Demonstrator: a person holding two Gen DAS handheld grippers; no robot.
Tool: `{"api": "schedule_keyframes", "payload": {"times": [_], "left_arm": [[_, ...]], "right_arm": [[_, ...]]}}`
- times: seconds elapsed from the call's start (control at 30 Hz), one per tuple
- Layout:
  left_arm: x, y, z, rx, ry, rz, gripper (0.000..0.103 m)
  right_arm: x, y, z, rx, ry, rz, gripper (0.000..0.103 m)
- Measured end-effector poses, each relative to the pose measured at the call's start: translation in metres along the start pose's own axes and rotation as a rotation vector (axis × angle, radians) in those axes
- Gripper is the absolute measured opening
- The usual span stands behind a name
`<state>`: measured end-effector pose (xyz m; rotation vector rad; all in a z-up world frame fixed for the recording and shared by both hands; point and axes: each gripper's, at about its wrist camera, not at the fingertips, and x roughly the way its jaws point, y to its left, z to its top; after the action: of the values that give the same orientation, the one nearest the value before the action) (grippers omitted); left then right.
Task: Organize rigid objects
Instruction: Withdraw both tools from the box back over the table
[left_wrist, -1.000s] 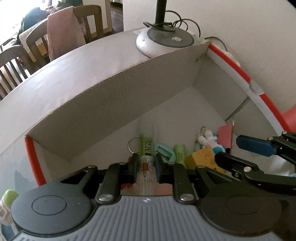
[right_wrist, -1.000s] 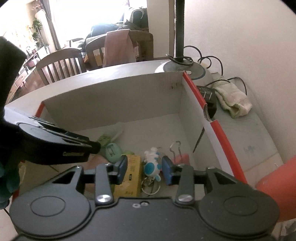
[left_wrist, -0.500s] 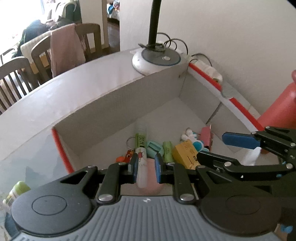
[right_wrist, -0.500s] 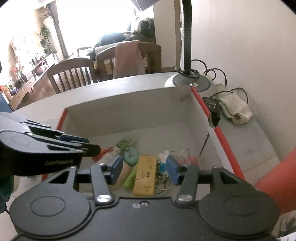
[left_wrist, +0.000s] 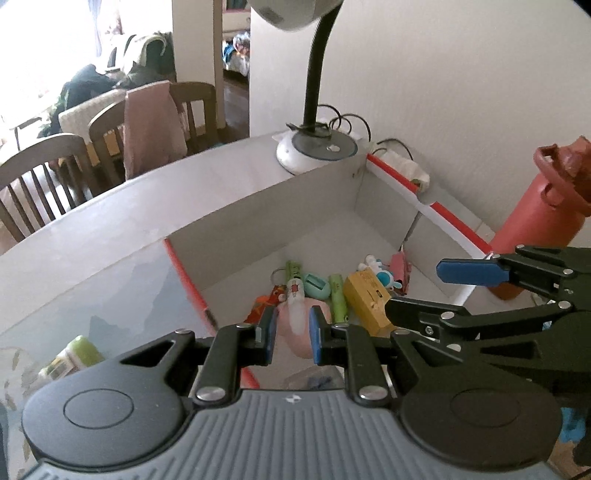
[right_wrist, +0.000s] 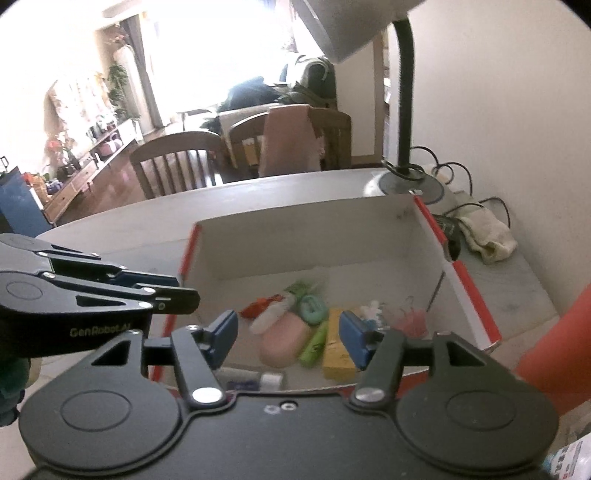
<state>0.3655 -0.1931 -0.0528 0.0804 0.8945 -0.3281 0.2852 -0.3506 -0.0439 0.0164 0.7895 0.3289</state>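
The left gripper (left_wrist: 291, 338) hangs above the near edge of a white cardboard box (left_wrist: 258, 210) with red-trimmed rims; its blue pads stand close together at their narrowest, and nothing is pinched between them, the pink oval object (left_wrist: 301, 325) seen in the gap lying below on the box floor. The right gripper (right_wrist: 288, 338) hovers over the same box with its jaws spread about half wide; they have just been opening, and no object sits between them. In the left wrist view the right gripper comes in from 3 o'clock, its blue finger (left_wrist: 469, 272) above the box's right wall; in the right wrist view the left gripper enters from 9 o'clock.

The sorted things lie clustered on the box floor toward its near side: the pink oval object, a teal rounded case (left_wrist: 317, 290) at its 12 o'clock, a green tube (left_wrist: 338, 295) at its 2 o'clock, a yellow carton (left_wrist: 367, 295) just right of the tube, a small white-and-blue figure (left_wrist: 380, 271) at the carton's 1 o'clock, and a pink clip (left_wrist: 400, 267) against the right wall. A green-capped item (left_wrist: 74, 356) rests outside the box on the table (left_wrist: 110, 229), at 9 o'clock from the left gripper. A desk lamp (left_wrist: 317, 151) stands at the box's far corner; a red bottle (left_wrist: 543, 221) stands at 3 o'clock outside the box.
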Motion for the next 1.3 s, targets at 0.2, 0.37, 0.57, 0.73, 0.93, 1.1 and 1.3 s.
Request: {"api": "schedule_keyframes", "payload": {"times": [0.2, 0.37, 0.57, 0.73, 0.93, 1.1, 1.3], "left_arm": [[-0.028, 0.010, -0.020, -0.024, -0.034, -0.002, 0.018], [-0.046, 0.020, -0.038, -0.045, -0.051, 0.006, 0.018], [-0.067, 0.032, -0.062, -0.081, -0.078, 0.018, 0.029], [-0.084, 0.049, -0.084, -0.119, -0.082, 0.036, 0.030], [-0.100, 0.071, -0.102, -0.160, -0.094, 0.067, 0.032], [-0.112, 0.092, -0.117, -0.183, -0.132, 0.097, 0.068], [-0.114, 0.120, -0.123, -0.217, -0.147, 0.107, 0.080]], "right_arm": [[-0.014, 0.018, -0.007, -0.004, -0.018, 0.041, 0.066], [-0.023, 0.032, -0.014, 0.002, -0.029, 0.070, 0.072], [-0.033, 0.055, -0.025, -0.016, -0.030, 0.097, 0.077], [-0.041, 0.076, -0.033, -0.051, -0.048, 0.122, 0.085], [-0.037, 0.099, -0.039, -0.081, -0.035, 0.162, 0.087], [-0.028, 0.119, -0.043, -0.104, -0.010, 0.183, 0.087], [-0.014, 0.141, -0.045, -0.128, 0.009, 0.202, 0.087]]}}
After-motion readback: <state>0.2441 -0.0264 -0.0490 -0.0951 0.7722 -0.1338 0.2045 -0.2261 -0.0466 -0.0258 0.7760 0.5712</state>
